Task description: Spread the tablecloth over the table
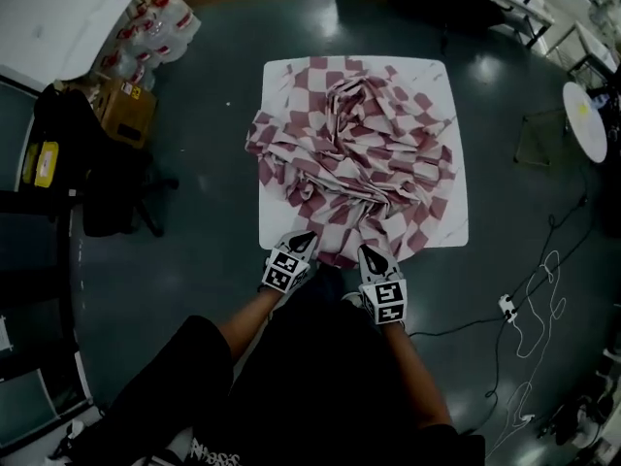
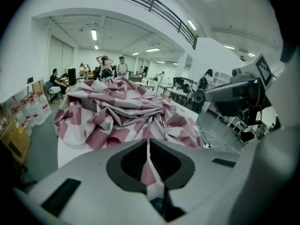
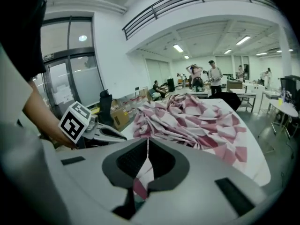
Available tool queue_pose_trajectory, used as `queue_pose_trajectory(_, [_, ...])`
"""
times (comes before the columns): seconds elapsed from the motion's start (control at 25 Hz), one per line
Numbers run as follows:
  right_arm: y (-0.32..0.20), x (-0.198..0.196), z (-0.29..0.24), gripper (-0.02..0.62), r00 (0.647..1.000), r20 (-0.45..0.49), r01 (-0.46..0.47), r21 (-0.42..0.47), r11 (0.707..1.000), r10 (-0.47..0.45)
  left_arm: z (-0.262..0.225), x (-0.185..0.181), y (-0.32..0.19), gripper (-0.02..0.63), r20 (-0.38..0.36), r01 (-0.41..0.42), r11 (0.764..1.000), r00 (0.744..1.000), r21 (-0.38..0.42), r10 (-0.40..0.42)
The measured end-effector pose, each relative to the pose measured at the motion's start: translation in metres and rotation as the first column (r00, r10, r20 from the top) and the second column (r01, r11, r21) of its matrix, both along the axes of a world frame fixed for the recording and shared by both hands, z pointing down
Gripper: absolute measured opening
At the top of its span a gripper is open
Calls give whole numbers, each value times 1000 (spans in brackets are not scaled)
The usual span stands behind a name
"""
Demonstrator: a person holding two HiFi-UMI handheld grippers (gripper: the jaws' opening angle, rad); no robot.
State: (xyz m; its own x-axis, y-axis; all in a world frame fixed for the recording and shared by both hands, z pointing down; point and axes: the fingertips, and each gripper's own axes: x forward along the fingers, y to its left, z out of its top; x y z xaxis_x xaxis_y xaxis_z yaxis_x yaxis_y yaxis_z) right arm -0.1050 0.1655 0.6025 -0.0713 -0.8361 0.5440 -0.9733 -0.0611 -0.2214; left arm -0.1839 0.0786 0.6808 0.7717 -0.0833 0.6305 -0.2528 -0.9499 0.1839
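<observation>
The white square table point(image 1: 279, 83) carried the red-and-white checked tablecloth point(image 1: 354, 149). The cloth lay in a crumpled heap over the table's middle and spilled a little past the left edge, leaving the corners and the right edge bare. Bunched like that, it was gathered rather than spread, so the task looked to be at an early stage. At the near edge the left gripper point(image 1: 303, 240) was clamped on a fold of the cloth's border, with a strip of check pinched between its jaws. The right gripper point(image 1: 375, 251), just beside it, was likewise closed on a neighbouring fold. Both holds sat close together at the middle of the near edge, probably so the border could be drawn apart toward the near corners and the heap pulled flat.
</observation>
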Motion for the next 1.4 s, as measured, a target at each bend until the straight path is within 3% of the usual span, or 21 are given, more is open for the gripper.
queue_pose_trajectory(0.2, [-51,-19,60,20,985,-22,166,-145,975,-171,49,7,-1,9,71,-85,995,994,-46,88])
queue_pose_trajectory(0.4, [-82,-17,114,18,953,-66,264,-294,919,-295,80,12,-14,9,119,-50,997,991,-54,56])
queue_pose_trajectory(0.56, [-96,-6,150,18,918,-85,318,-430,845,-388,94,12,-18,8,161,-24,998,986,-57,33])
queue_pose_trajectory(0.68, [-93,-18,173,18,871,-84,387,-489,781,-484,100,-3,-10,8,197,8,999,980,-53,3])
queue_pose_trajectory(0.8, [-97,-38,183,18,838,-97,434,-478,764,-537,106,-27,-11,8,203,74,997,977,-27,-67])
queue_pose_trajectory(0.96, [-116,-87,176,18,850,-42,454,-445,772,-524,101,-79,-31,8,212,187,981,962,-49,-173])
queue_pose_trajectory(1.08, [-139,-125,172,17,853,-1,475,-413,777,-523,99,-118,-54,8,255,266,963,934,-33,-250])
queue_pose_trajectory(1.2, [-159,-165,169,17,822,34,535,-386,751,-568,95,-151,-75,8,278,355,934,902,-39,-331])
queue_pose_trajectory(1.32, [-163,-192,153,18,784,82,602,-342,721,-615,73,-158,-87,8,222,349,937,914,-8,-339])
queue_pose_trajectory(1.4, [-161,-186,128,17,798,95,597,-263,758,-596,58,-142,-90,8,156,313,950,938,4,-309])
